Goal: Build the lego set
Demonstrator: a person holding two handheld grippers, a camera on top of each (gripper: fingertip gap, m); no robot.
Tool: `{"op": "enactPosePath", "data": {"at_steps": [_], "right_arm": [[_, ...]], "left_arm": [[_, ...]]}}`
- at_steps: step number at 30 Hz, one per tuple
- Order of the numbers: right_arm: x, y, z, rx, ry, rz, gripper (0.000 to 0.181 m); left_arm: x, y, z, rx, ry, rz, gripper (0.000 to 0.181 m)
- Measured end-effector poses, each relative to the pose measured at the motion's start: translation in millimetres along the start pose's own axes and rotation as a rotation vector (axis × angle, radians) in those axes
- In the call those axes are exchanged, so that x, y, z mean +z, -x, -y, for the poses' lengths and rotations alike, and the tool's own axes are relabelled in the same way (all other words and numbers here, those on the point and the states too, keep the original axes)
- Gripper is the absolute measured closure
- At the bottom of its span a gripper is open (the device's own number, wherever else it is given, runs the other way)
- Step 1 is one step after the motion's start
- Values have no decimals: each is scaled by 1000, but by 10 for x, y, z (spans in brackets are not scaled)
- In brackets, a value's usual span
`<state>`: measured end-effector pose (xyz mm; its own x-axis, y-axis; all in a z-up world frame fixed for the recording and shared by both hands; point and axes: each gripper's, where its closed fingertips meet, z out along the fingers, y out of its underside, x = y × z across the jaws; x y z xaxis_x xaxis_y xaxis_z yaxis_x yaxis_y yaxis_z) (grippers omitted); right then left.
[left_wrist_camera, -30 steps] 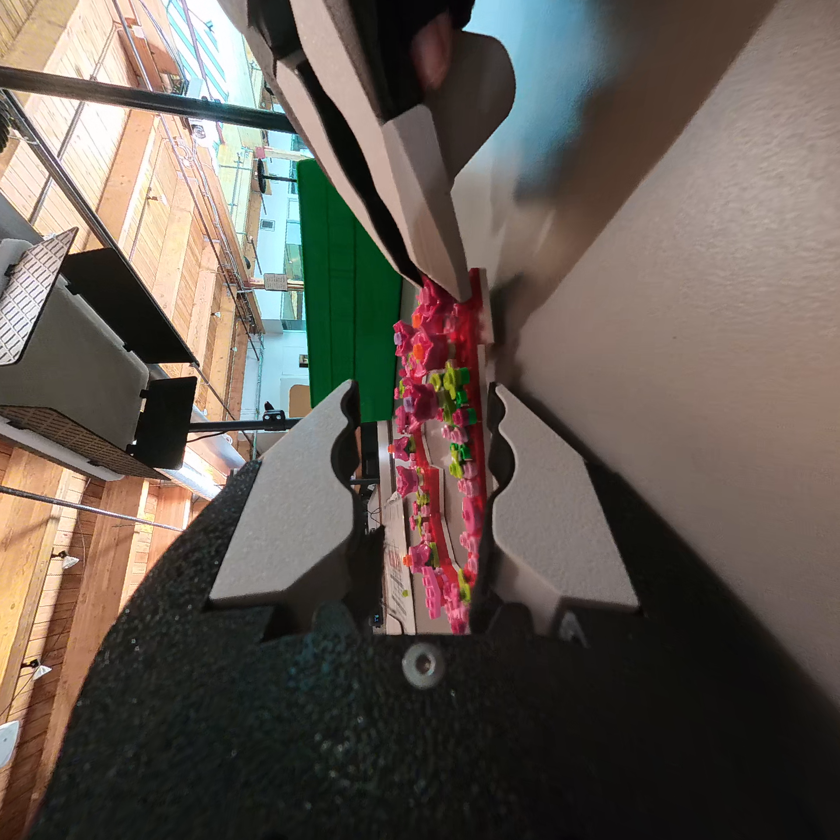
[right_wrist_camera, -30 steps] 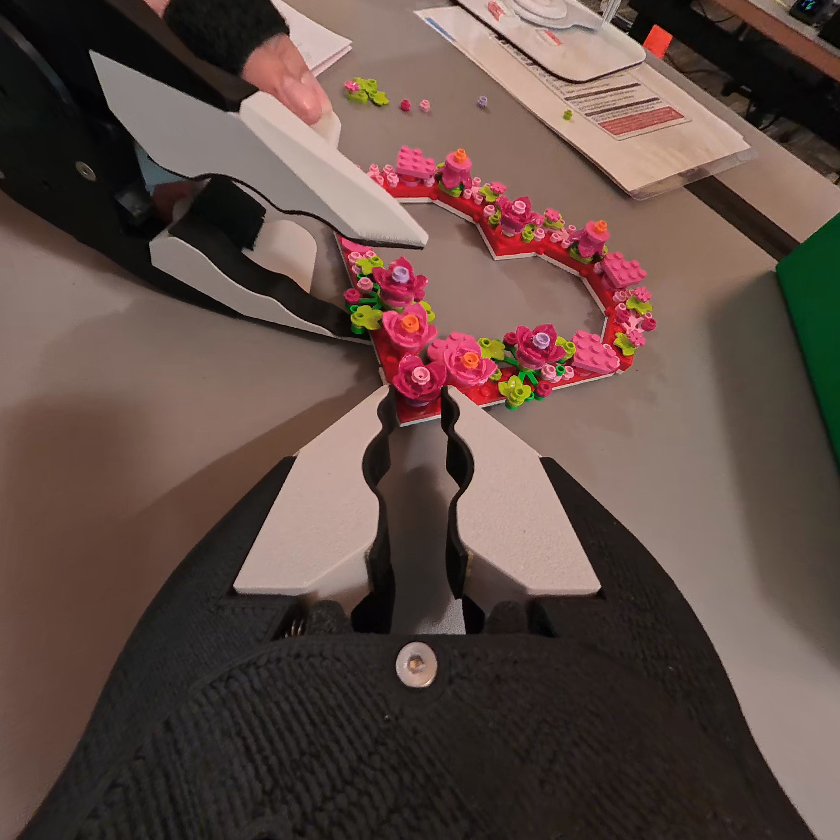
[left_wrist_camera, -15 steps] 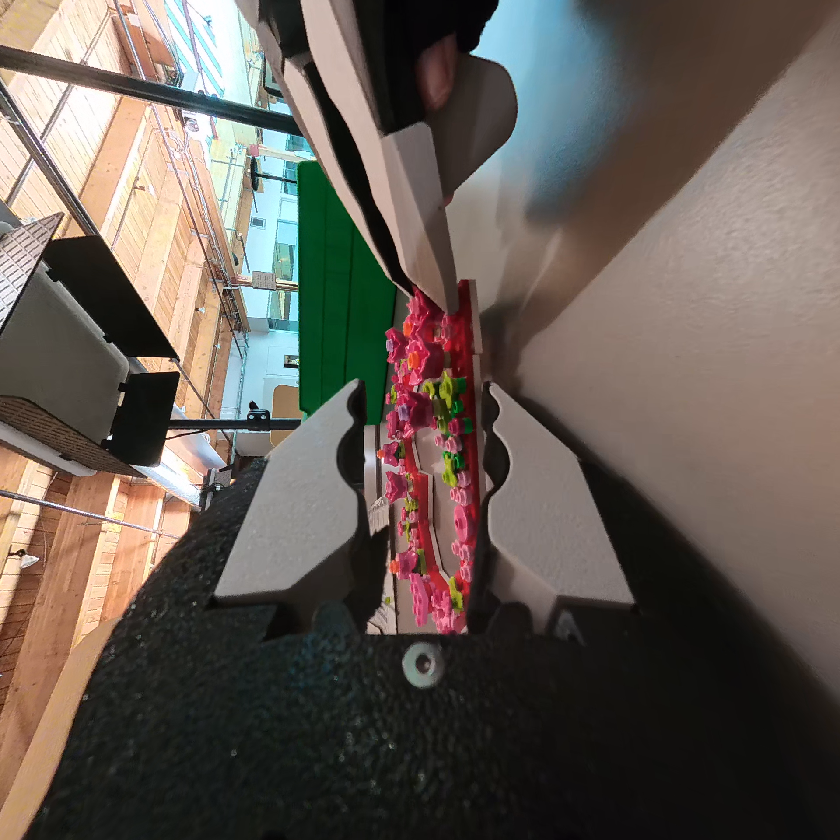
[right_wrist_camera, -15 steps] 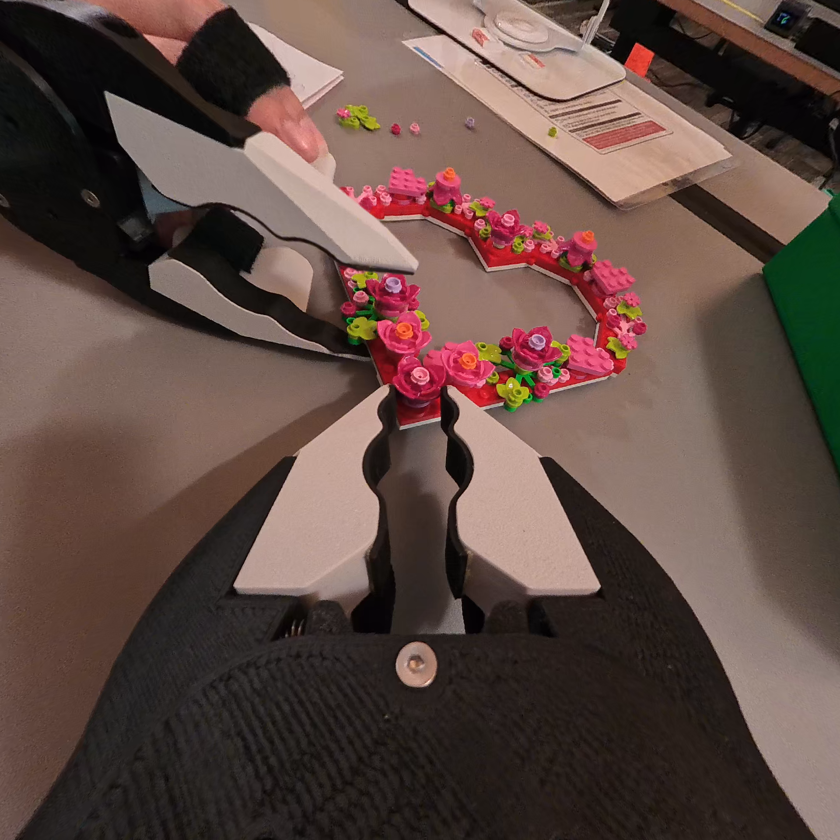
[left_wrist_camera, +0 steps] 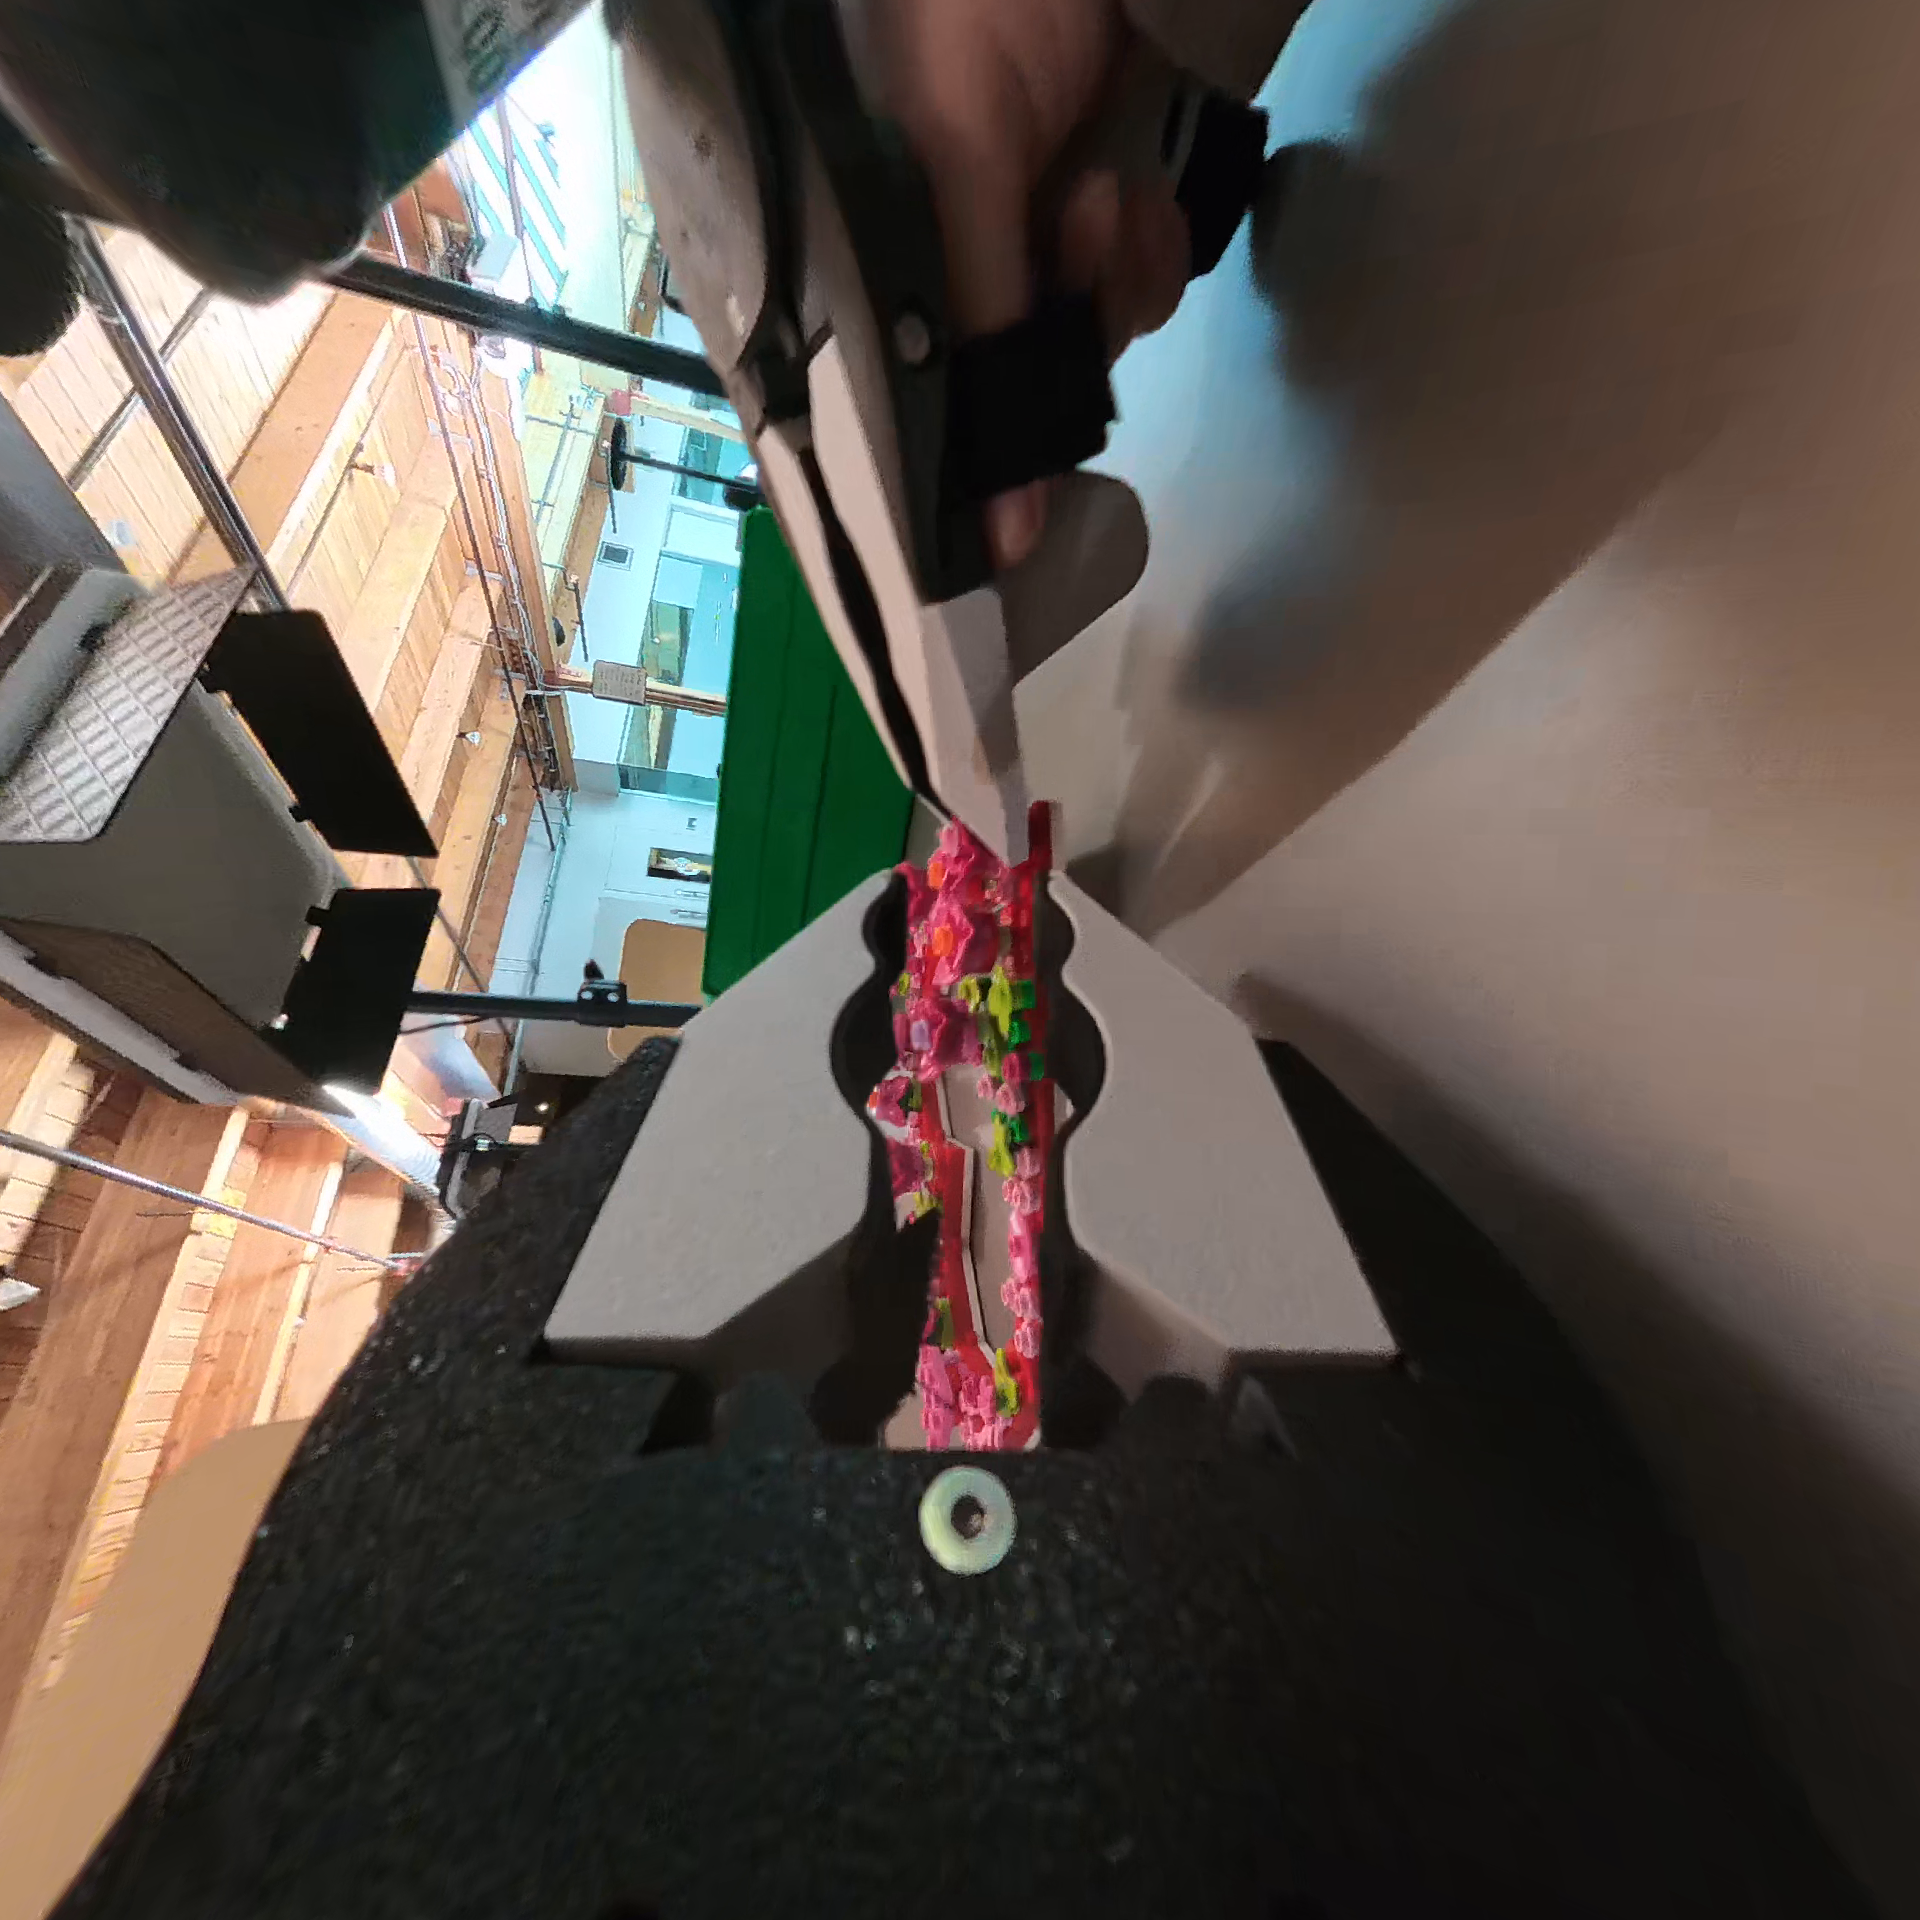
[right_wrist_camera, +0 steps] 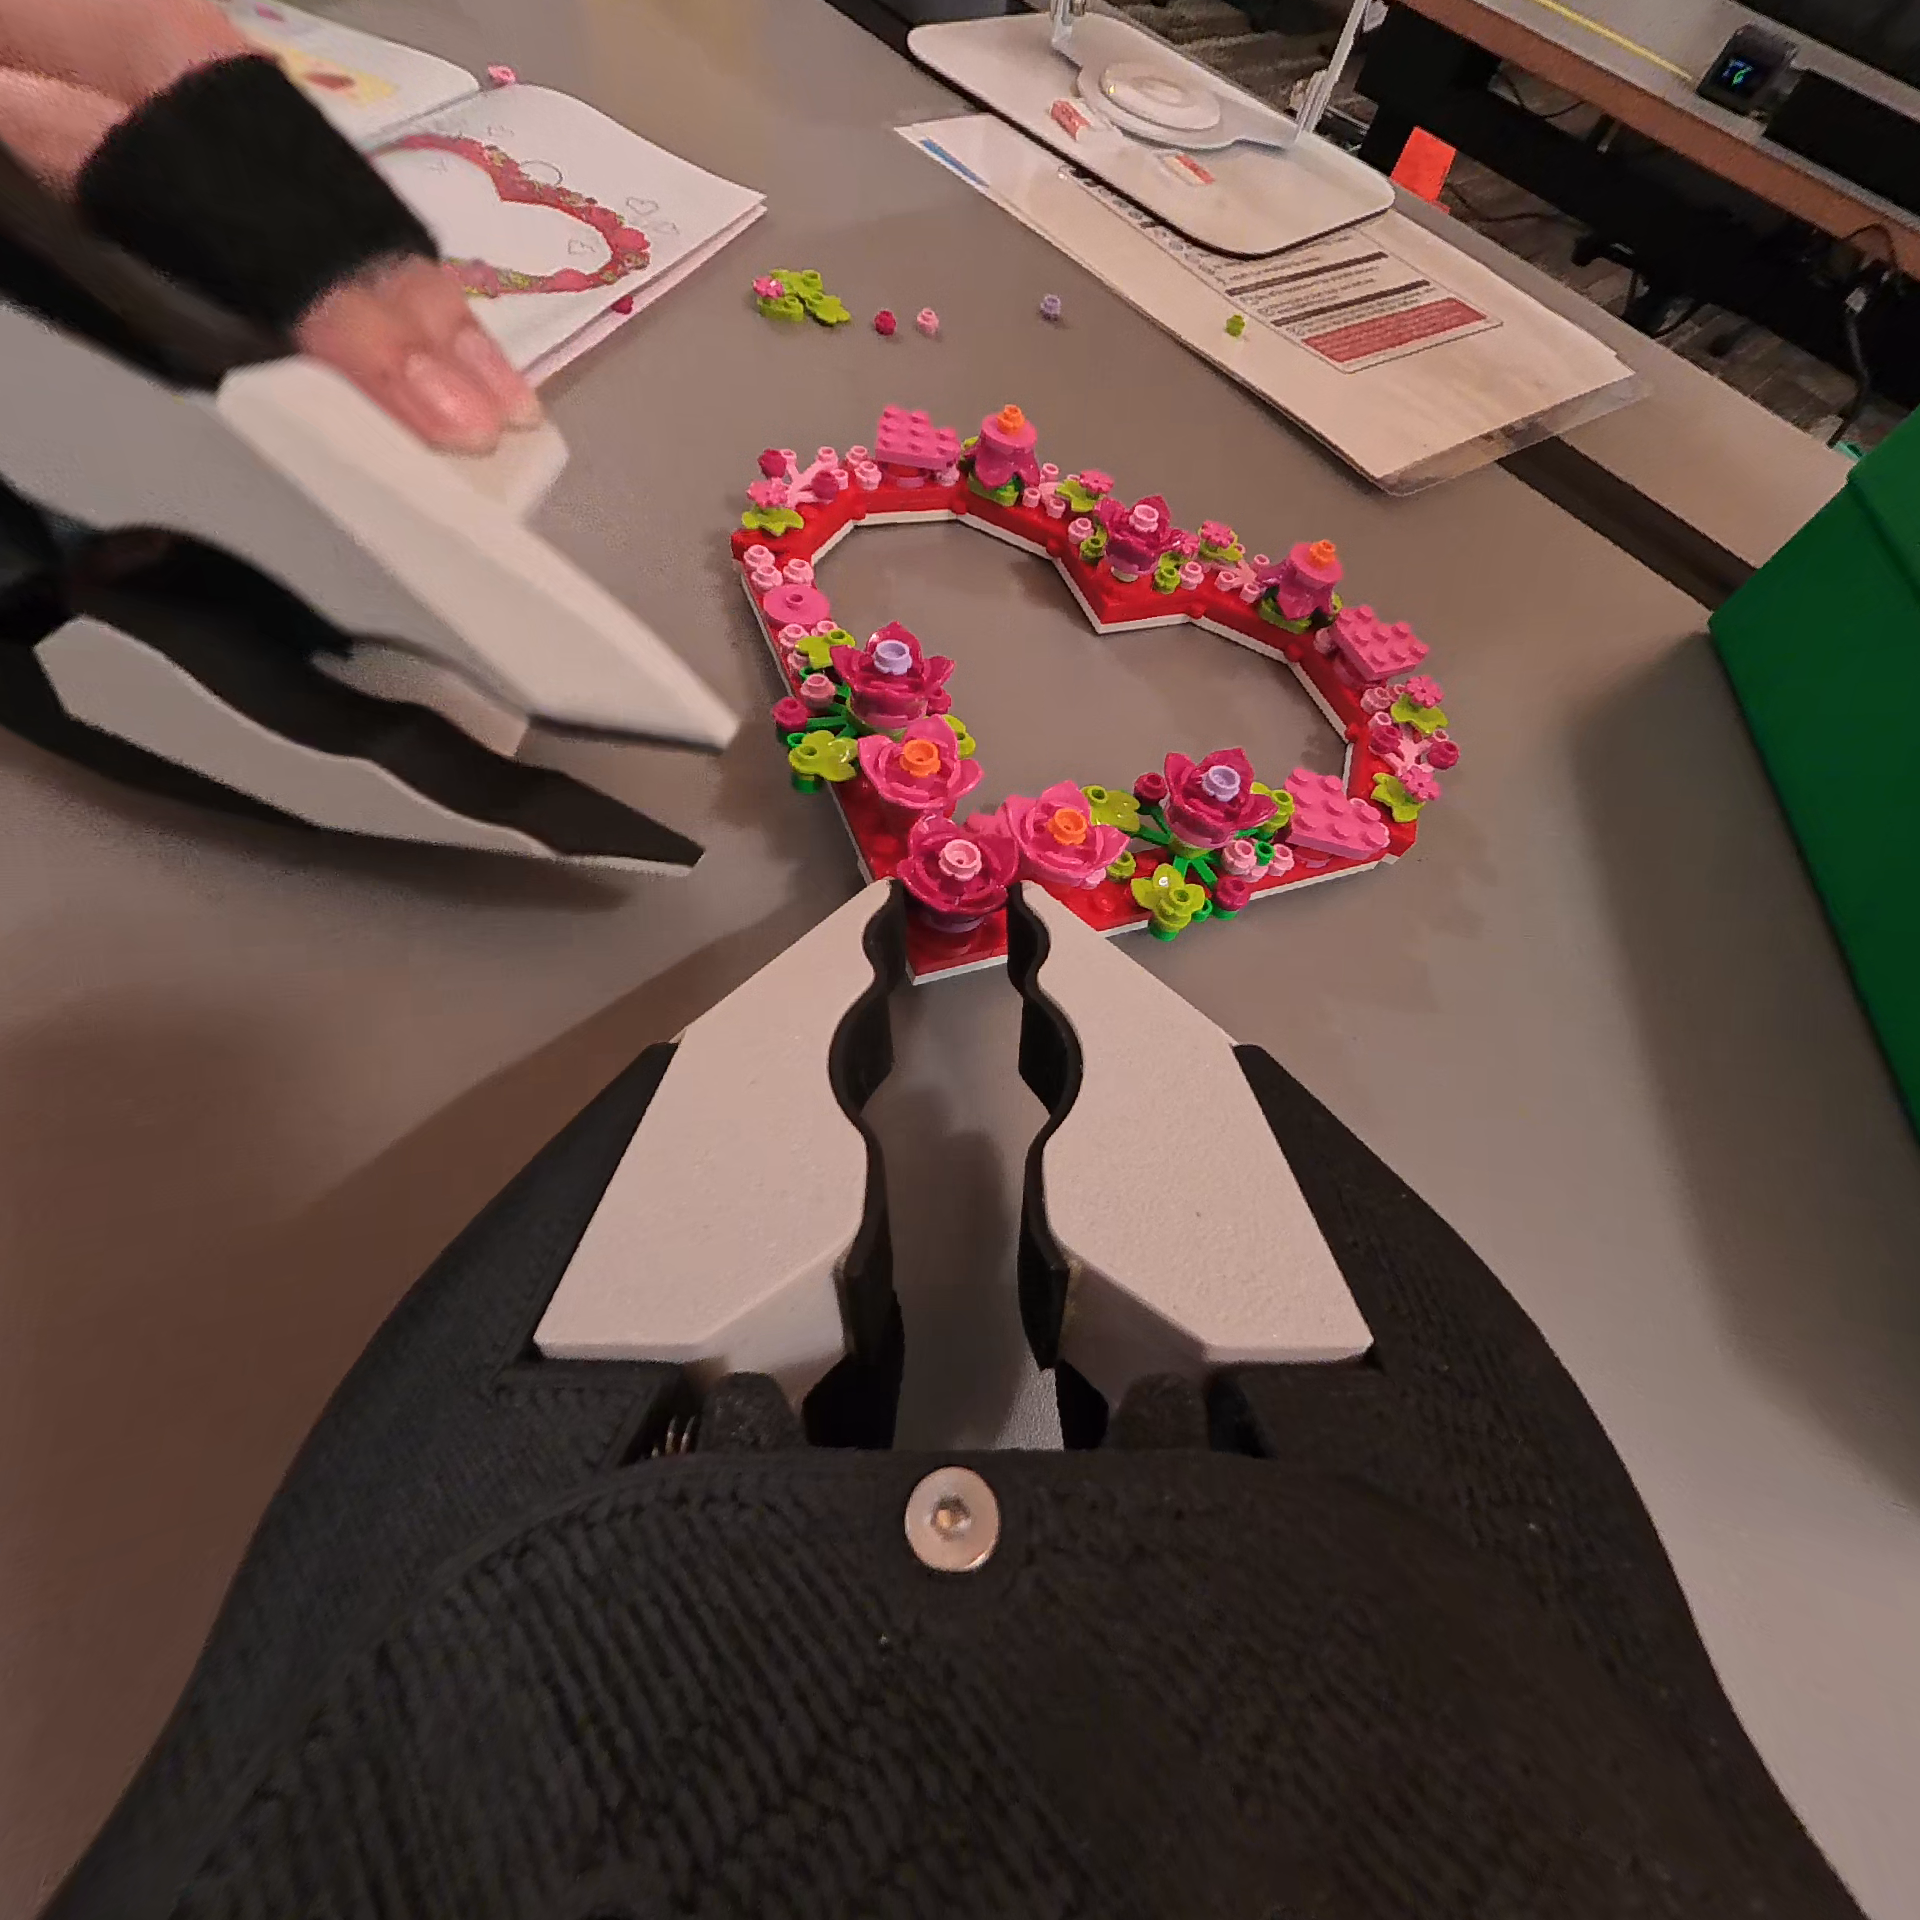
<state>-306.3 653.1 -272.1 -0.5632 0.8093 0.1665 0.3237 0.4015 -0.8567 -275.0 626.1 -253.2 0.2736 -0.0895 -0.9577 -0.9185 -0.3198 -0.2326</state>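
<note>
A red heart-shaped lego frame [right_wrist_camera: 1091,603], covered with pink flowers and green leaves, lies flat on the grey table [right_wrist_camera: 1507,1091]. My right gripper [right_wrist_camera: 951,909] is shut on the heart's near pointed tip, just under a pink flower [right_wrist_camera: 954,862]. My left gripper [right_wrist_camera: 712,800] hovers to the left of the heart, a short way off its left edge, with its jaws slightly apart and nothing between them. In the left wrist view the heart [left_wrist_camera: 977,1091] appears edge-on through the gap of the left gripper [left_wrist_camera: 971,888], and the right gripper [left_wrist_camera: 992,810] comes in from above.
An open instruction booklet [right_wrist_camera: 582,208] lies at the far left. Loose small pieces [right_wrist_camera: 800,296] sit beyond the heart. A laminated sheet [right_wrist_camera: 1403,353] under a white stand base [right_wrist_camera: 1164,135] lies at the back right. A green box [right_wrist_camera: 1849,665] stands at the right. About 5 cm separates my left fingertips from my right.
The left gripper has pulled back to the left, off the heart's edge, and its jaws have narrowed. The right gripper has stayed on the heart's tip.
</note>
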Motion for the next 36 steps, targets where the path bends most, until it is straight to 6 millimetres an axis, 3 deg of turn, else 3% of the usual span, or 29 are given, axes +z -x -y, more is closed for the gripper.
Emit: {"op": "enactPosePath", "data": {"at_steps": [4,9,17,36], "right_arm": [[-6,-5,12,0,-8,-9,164],[-14,-8,27,8,-19,-9,165],[-8,5,54,26,-32,8,165],[26,15,110,33,-44,15,165]], "left_arm": [[12,-100,68,88,65,9,178],[88,-98,-105,26,216,21,160],[186,-17,-190,-27,238,61,150],[220,-16,-252,-1,241,22,155]]}}
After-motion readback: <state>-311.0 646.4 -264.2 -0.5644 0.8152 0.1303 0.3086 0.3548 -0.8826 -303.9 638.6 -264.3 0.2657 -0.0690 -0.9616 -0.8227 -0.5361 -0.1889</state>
